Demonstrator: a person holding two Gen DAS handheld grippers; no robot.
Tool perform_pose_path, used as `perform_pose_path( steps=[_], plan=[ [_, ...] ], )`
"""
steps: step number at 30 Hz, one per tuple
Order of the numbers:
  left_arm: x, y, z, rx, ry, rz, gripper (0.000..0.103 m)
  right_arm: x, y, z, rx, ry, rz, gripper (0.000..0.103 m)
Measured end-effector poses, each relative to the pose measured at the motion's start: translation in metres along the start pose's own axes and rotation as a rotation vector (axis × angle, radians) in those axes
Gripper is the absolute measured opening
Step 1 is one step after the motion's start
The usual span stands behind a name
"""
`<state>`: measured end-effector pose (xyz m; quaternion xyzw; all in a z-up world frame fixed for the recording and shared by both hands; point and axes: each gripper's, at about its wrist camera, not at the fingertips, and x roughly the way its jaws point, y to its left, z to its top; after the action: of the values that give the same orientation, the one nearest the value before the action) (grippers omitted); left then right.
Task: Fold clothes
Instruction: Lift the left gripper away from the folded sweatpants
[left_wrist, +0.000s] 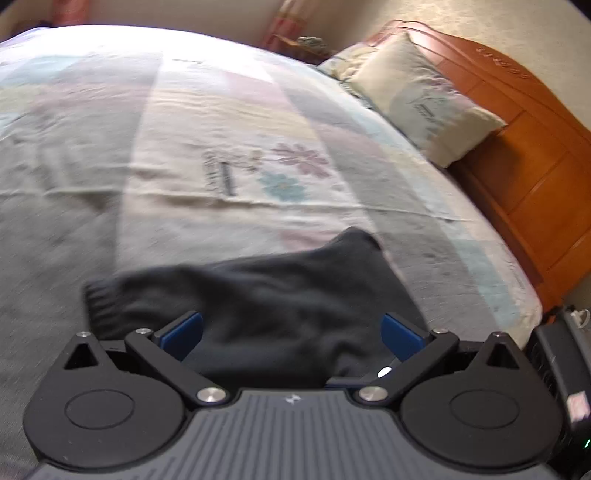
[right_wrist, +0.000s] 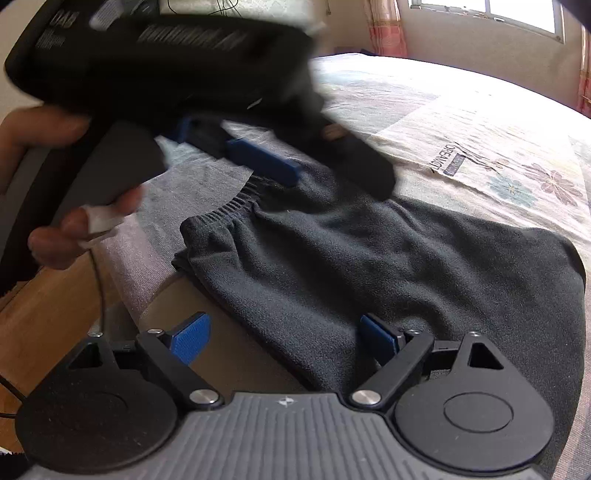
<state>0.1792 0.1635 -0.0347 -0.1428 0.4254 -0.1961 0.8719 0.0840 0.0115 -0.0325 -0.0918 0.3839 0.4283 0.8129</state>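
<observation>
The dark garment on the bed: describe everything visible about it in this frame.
The dark garment is charcoal, fleece-like cloth with a gathered, ribbed elastic band at one end. It lies spread flat but rumpled on the patchwork bedspread, near the bed's edge. The left gripper, blurred, hovers open over the banded end. The right gripper is open at the near edge, one finger over the cloth. From the left wrist view the cloth fills the gap between that gripper's open fingers; contact cannot be judged.

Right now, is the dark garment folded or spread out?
Spread: the dark garment lies flat on the bed, waistband showing, no fold visible.
</observation>
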Motion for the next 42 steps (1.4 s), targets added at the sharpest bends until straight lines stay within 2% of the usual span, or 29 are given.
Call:
perform_pose_path(
  steps=[4,8,15,20,29,35,37,42],
  plan=[
    [0.030,-0.010,0.012,0.010,0.017,-0.071,0.102,0.002,0.002,0.000,-0.013,0.002,-0.012,0.092],
    [0.056,-0.006,0.005,0.020,0.071,-0.006,0.102,0.002,0.001,-0.002,-0.016,-0.003,-0.012,0.092],
    [0.039,-0.014,0.012,0.073,0.032,0.019,0.102,0.003,-0.001,-0.004,-0.012,-0.015,0.010,0.097],
    [0.057,-0.001,0.007,0.016,0.062,0.030,0.102,0.002,0.001,-0.005,-0.018,-0.019,0.007,0.097],
    [0.033,-0.015,0.008,0.044,0.048,0.096,0.102,-0.017,0.009,0.001,-0.013,-0.051,0.004,0.097],
    [0.029,-0.014,-0.002,0.018,0.078,0.119,0.102,-0.013,0.011,-0.003,0.023,-0.018,-0.018,0.097],
    [0.027,-0.013,-0.005,0.001,0.085,0.128,0.102,-0.022,0.009,-0.003,0.045,-0.036,-0.022,0.097],
    [0.011,-0.021,-0.009,0.030,0.062,0.148,0.102,-0.046,0.008,-0.003,0.075,-0.095,-0.028,0.097]
  ],
)
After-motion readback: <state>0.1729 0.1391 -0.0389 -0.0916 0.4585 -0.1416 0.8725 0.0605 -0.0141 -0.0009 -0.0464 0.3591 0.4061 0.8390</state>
